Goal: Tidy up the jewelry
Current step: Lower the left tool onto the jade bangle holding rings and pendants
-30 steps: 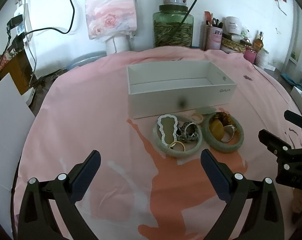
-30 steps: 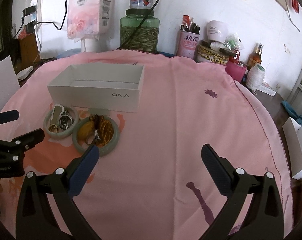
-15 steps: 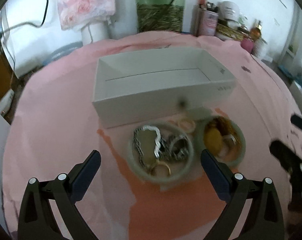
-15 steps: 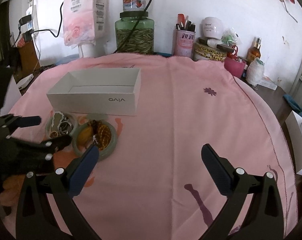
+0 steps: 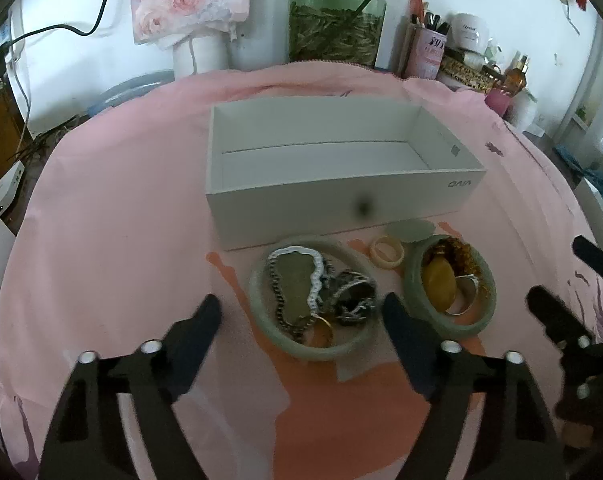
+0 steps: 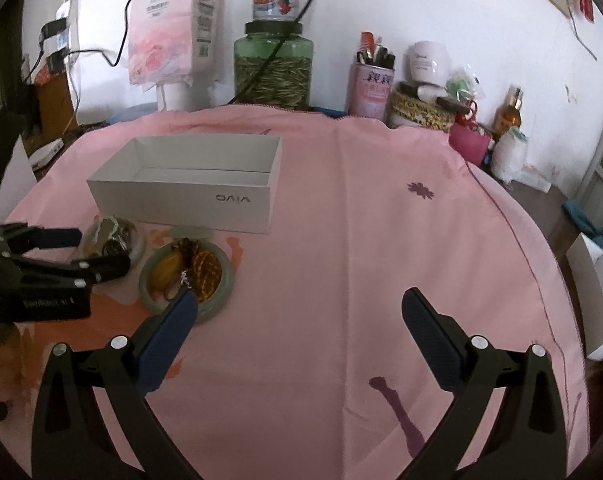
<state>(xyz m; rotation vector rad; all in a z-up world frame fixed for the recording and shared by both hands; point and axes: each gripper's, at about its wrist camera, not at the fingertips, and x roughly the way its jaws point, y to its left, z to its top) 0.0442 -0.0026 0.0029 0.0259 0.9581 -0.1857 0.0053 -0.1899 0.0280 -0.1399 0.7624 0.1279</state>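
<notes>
A white open box (image 5: pixel 333 200) stands on the pink cloth; it also shows in the right wrist view (image 6: pixel 189 196). In front of it lie two green jade bangles. The left bangle (image 5: pixel 261 308) rings a silver chain pendant (image 5: pixel 301 280), dark rings and a gold ring. The right bangle (image 5: pixel 485 316) rings an amber stone and a beaded piece; it also shows in the right wrist view (image 6: pixel 225 280). A small pale ring (image 5: pixel 387 252) and a jade piece lie between them. My left gripper (image 5: pixel 301 316) is open, straddling the left bangle's near side. My right gripper (image 6: pixel 299 312) is open and empty.
A green glass jar (image 5: pixel 337 20), a pink pen cup (image 6: pixel 371 88), cream jars and bottles stand along the back wall. A white box (image 6: pixel 593 300) sits off the table's right edge. Cables hang at back left.
My left gripper has moved forward and down toward the left bangle, and its jaws have narrowed somewhat. My right gripper has barely moved.
</notes>
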